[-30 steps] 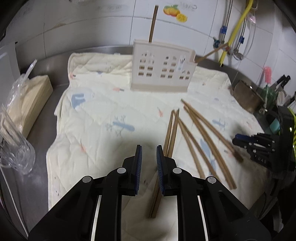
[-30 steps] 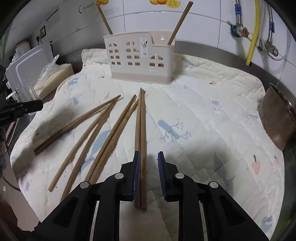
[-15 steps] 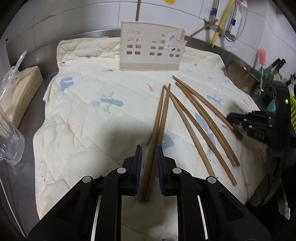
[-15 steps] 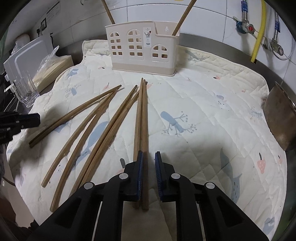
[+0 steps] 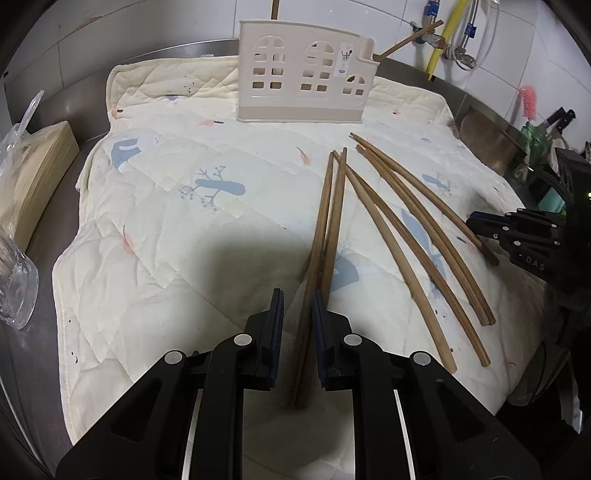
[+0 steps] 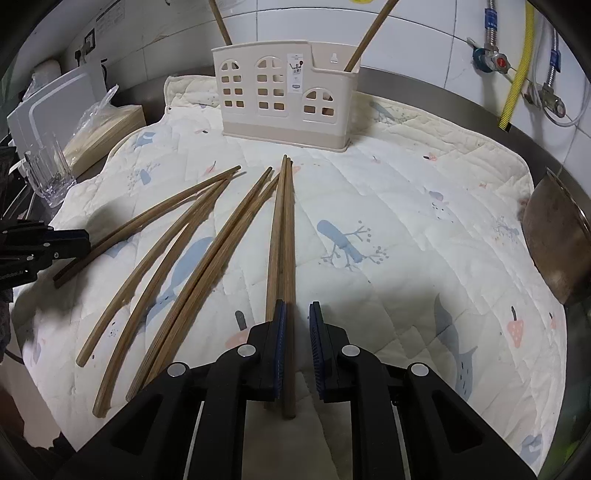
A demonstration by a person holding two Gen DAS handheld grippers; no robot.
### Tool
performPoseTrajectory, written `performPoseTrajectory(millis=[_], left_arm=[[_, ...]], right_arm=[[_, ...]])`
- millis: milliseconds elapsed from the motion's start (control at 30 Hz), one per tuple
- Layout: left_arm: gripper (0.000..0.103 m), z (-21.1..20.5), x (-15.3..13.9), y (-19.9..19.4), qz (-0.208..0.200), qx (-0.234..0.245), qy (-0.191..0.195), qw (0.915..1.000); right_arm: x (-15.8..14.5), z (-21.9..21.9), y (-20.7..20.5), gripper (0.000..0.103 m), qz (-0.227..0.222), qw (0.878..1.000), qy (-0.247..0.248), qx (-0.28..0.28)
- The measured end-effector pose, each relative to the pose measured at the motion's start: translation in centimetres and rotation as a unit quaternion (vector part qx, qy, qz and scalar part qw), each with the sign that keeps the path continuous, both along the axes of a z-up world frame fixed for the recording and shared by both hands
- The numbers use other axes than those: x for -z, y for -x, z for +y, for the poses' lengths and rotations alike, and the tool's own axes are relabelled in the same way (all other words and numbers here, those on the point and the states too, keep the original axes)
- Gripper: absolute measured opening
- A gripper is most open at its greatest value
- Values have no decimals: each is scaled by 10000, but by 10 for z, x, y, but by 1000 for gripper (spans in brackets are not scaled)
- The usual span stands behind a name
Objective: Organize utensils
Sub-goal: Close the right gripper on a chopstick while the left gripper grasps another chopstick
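1. Left gripper point(image 5: 298, 321): fingers narrowly apart, astride the left chopstick pair point(image 5: 327, 236).
2. Right gripper point(image 6: 296, 325): fingers have just been closing around the right chopstick pair point(image 6: 282, 236) and are not yet clamped.
3. Chopsticks lie on the quilt point(image 5: 184, 258); likely light, stiff and slippery, so grip the thick ends.
4. Holder point(image 5: 295, 110) stands beyond.

"DAS" on the right gripper point(image 5: 476, 223)

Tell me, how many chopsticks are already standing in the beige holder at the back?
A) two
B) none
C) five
A: just two chopsticks poke out of the holder, one at each end.
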State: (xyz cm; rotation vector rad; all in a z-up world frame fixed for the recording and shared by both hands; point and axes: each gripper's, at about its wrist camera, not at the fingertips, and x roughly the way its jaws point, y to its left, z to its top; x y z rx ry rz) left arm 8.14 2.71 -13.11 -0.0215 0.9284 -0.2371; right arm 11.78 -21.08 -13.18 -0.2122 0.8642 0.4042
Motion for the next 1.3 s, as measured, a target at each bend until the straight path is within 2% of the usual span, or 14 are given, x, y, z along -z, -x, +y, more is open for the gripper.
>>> performPoseTrajectory(millis=[200, 667, 900, 1033, 1233, 1300], left_arm=[[15, -7, 1, 1, -4, 144, 14, 9999], [15, 8, 5, -6, 103, 17, 200, 9997], [15, -2, 8, -2, 89, 103, -49, 9999], [15, 2, 9, -5, 91, 14, 48, 9999], [14, -14, 10, -4, -58, -11, -413, 9991], [14, -13, 9, -3, -68, -46, -383, 9992]], right_arm=[[0, 3, 1, 13, -5, 10000, 61, -55], [0, -4, -2, 13, 37, 9999, -132, 59], [3, 1, -2, 13, 53, 10000, -22, 11], [6, 1, -2, 13, 58, 10000, -20, 28], [7, 1, -1, 12, 30, 9999, -61, 84], [7, 0, -1, 12, 24, 9999, -71, 101]])
